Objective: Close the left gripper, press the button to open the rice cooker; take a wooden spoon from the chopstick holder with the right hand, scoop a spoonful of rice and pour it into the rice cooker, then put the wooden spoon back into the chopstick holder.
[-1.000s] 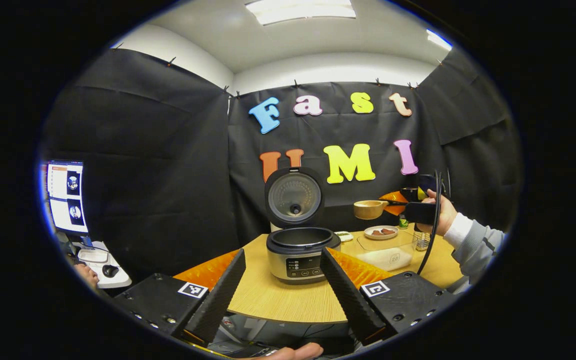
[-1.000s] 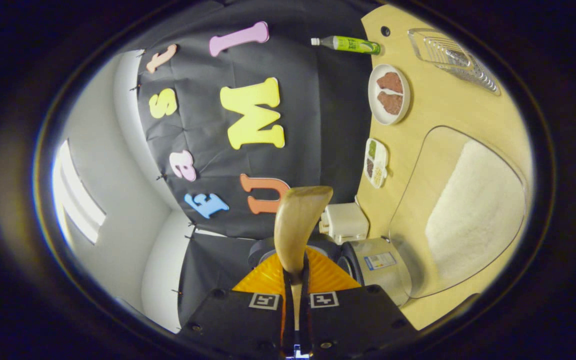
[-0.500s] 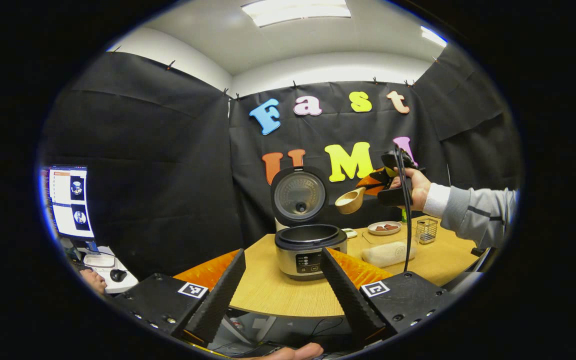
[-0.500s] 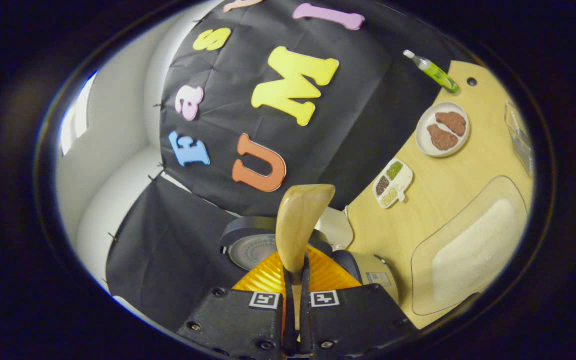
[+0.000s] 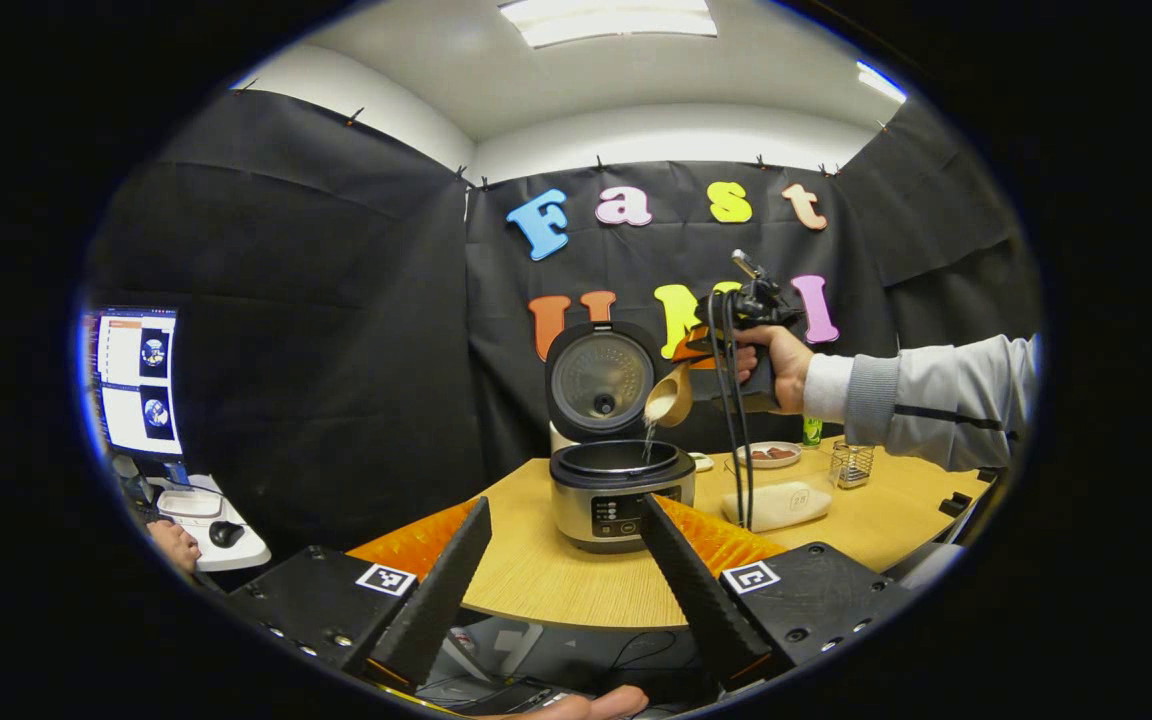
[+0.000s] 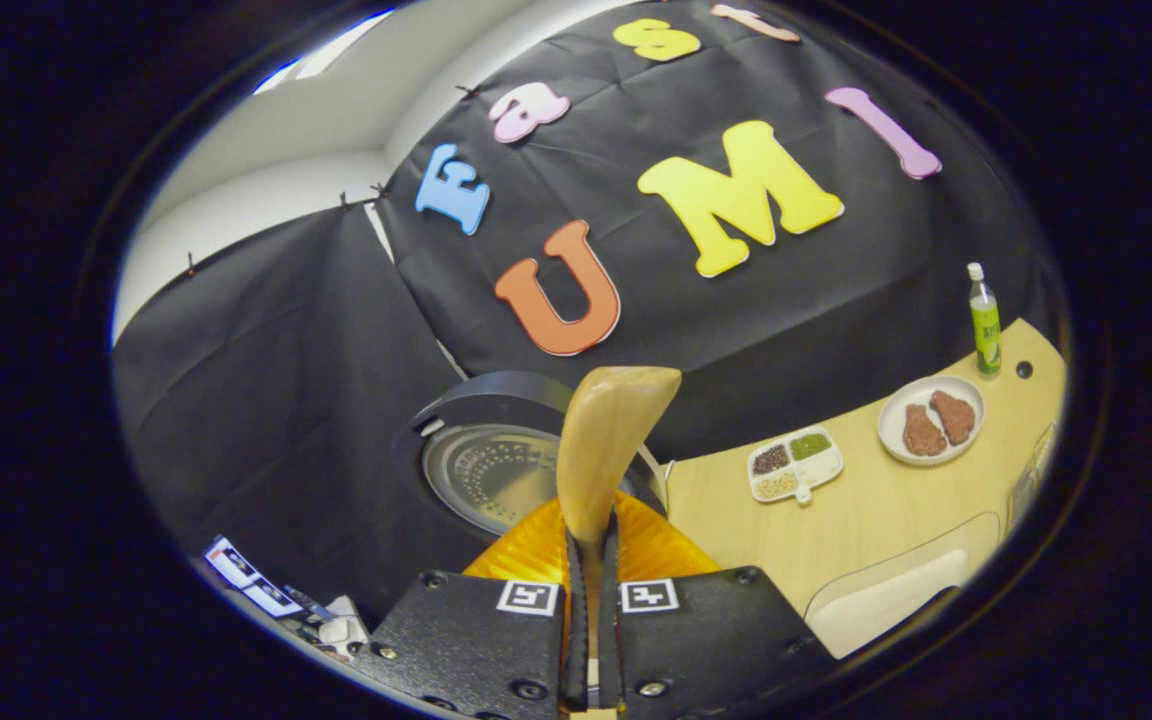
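Note:
The rice cooker stands on the round wooden table with its lid raised. My right gripper, held by a hand, is shut on the handle of the wooden spoon. The spoon is tipped over the pot, and a thin stream of rice falls in. In the right gripper view the spoon sticks out from my right gripper, above the lid. My left gripper hangs open in front of the table, holding nothing.
A clear container of rice lies right of the cooker, with the wire chopstick holder behind it. A plate, a divided dish and a green bottle stand near the back wall. A monitor is at far left.
The right gripper carried the spoon left from above the rice container to over the open pot and tipped it, so rice now pours out. The left gripper stayed open and almost still.

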A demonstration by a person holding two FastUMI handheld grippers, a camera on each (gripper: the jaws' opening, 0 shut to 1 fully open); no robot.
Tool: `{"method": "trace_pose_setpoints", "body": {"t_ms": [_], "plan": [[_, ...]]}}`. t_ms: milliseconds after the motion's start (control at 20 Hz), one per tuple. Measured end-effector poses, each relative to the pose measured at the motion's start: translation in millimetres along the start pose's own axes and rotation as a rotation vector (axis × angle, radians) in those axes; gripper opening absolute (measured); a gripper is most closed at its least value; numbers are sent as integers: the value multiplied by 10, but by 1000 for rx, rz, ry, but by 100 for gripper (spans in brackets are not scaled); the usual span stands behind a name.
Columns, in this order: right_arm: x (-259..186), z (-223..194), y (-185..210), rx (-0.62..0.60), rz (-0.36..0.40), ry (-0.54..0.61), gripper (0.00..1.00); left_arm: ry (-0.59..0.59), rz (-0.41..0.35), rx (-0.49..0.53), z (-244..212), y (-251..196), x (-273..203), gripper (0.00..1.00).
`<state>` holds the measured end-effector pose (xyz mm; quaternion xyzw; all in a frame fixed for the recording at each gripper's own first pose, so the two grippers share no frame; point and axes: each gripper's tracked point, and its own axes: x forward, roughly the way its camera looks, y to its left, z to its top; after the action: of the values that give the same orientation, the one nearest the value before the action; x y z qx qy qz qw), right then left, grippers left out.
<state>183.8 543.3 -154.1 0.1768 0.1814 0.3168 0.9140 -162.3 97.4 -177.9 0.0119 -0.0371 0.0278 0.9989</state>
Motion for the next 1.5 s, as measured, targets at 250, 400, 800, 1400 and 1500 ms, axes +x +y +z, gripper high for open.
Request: {"method": "trace_pose_setpoints", "body": {"t_ms": [250, 400, 800, 1400, 1500], "plan": [[141, -123, 180, -130, -24, -13, 10, 22, 2, -15, -47, 60, 39, 96], [112, -84, 316, -292, -11, -50, 9, 37, -18, -41, -98, 48, 49, 96], [-21, -373, 693, -692, 27, -106, 10, 64, -74, -67, -165, -9, 24, 96], [-168, -134, 415, -748, -107, -90, 9, 77, -99, -90, -140, -60, 34, 96], [-283, 99, 241, -709, -151, -106, 6, 74, -98, -87, -102, -67, 28, 96]]}}
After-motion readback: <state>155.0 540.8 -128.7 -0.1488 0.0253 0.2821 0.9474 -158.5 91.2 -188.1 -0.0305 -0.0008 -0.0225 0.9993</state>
